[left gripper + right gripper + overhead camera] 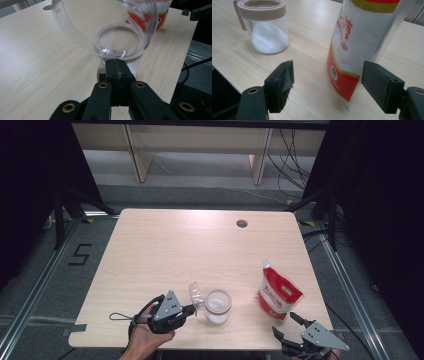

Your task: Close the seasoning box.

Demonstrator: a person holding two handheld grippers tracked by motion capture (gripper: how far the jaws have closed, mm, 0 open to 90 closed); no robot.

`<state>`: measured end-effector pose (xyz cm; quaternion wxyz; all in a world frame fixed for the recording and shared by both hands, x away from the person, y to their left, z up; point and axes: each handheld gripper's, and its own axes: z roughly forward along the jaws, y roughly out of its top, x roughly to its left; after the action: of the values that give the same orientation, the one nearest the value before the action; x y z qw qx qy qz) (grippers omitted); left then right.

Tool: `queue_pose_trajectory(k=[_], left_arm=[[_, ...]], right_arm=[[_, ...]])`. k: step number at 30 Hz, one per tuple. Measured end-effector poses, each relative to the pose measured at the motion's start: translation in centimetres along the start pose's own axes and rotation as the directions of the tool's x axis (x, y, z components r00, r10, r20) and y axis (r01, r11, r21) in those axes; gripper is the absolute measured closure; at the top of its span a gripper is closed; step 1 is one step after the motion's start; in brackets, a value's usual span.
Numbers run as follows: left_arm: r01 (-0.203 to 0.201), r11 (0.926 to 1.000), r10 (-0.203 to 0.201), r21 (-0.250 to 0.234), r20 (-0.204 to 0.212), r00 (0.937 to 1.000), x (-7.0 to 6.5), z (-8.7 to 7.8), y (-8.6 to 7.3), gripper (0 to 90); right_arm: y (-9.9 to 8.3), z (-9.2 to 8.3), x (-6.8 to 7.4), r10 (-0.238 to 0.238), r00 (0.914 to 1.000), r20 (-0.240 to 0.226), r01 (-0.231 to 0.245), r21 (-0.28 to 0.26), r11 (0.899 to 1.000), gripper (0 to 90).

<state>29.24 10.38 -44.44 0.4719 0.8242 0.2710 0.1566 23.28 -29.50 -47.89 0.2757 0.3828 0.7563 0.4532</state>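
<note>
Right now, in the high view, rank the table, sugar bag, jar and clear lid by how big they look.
1. Table, by far.
2. Sugar bag.
3. Jar, a bit smaller than the bag.
4. Clear lid, seen tilted in the left gripper, so its rank below the jar is unsure.

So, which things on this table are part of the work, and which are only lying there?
Part of the work:
- clear lid, held in the shut left tongs
- jar with white powder
- sugar bag, before the open right tongs

Only lying there:
- round table hole

Free room and obstacles
Jar (218, 305) and bag (278, 293) block the near edge; the far surface (190, 240) lies open.
</note>
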Motion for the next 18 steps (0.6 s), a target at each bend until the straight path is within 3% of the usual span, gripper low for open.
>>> queue_pose_trajectory(k=[6, 7, 18], left_arm=[[0.001, 0.9999, -0.001, -0.017, -0.004, 1.0, 0.1, 0.1, 0.08, 89.1], [-0.019, 0.9997, 0.018, -0.013, -0.007, 0.9998, 0.19, 0.04, 0.15, 89.1], [-0.004, 0.9998, 0.004, -0.017, -0.004, 1.0, -0.11, 0.32, 0.27, 88.8]], right_arm=[[0.02, 0.06, -0.09, -0.013, 0.9999, -0.003, 0.013, -0.003, 1.0, 27.1], [0.01, 0.07, -0.11, -0.015, 0.9999, -0.001, 0.015, -0.004, 1.0, 27.1], [0.02, 0.02, -0.01, -0.001, 1.0, -0.002, 0.001, -0.002, 1.0, 27.1]])
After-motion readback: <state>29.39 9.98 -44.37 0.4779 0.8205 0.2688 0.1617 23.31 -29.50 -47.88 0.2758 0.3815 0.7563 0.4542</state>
